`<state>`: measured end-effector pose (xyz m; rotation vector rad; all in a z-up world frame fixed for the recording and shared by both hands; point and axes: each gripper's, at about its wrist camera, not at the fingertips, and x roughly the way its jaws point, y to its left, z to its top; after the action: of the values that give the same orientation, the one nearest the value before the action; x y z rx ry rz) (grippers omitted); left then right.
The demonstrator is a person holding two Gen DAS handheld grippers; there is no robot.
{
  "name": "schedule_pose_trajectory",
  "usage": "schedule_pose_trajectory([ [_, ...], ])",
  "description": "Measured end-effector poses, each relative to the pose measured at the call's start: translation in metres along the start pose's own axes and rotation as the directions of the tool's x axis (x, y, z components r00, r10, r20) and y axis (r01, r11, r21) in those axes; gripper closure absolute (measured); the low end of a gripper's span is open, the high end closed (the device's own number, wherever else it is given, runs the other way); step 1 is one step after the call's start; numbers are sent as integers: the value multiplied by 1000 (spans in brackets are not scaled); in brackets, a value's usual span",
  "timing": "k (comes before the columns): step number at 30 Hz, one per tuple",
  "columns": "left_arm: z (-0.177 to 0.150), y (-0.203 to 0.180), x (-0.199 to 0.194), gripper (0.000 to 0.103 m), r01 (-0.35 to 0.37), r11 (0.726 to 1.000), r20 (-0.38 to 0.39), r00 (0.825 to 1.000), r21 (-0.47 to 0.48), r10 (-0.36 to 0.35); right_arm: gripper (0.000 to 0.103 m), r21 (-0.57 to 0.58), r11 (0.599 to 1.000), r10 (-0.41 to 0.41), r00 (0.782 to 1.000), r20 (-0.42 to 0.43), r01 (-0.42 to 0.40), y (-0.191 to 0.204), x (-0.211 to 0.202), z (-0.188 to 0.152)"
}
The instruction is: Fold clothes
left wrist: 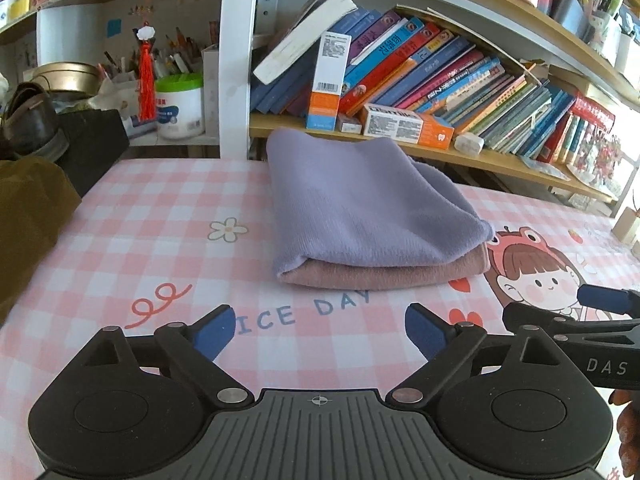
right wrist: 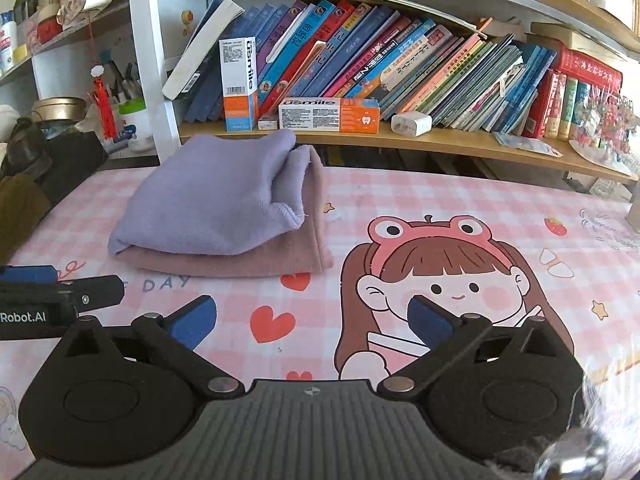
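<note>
A folded lavender cloth [left wrist: 360, 204] lies on top of a folded dusty-pink cloth [left wrist: 384, 272], stacked on the pink checked table cover [left wrist: 160, 216]. The stack also shows in the right wrist view, lavender cloth [right wrist: 212, 204] over the pink cloth [right wrist: 280, 260]. My left gripper [left wrist: 320, 334] is open and empty, just short of the stack's near edge. My right gripper [right wrist: 312, 322] is open and empty, to the right of the stack over the cartoon girl print. Each gripper shows at the edge of the other's view.
A bookshelf with leaning books [left wrist: 440, 68] and toothpaste boxes [left wrist: 404, 124] stands right behind the stack. A brown garment [left wrist: 28, 216] lies at the table's left edge, with a shoe [left wrist: 28, 120] and a white tub [left wrist: 180, 104] behind it.
</note>
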<state>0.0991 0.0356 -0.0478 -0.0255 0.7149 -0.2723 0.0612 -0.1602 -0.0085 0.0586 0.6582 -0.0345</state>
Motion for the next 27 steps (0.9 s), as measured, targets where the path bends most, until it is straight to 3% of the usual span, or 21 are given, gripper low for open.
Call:
schedule_pose_trajectory([
  [11,0,0,1,2,-6,1000,24,1000,16,6,0,-8,1000,-3,1000,-10,3,2,2,1],
  [27,1,3,6,1,1,1000,14,1000,4,-2,0,-11,1000,-5,1000,-27,5,7,8,2],
])
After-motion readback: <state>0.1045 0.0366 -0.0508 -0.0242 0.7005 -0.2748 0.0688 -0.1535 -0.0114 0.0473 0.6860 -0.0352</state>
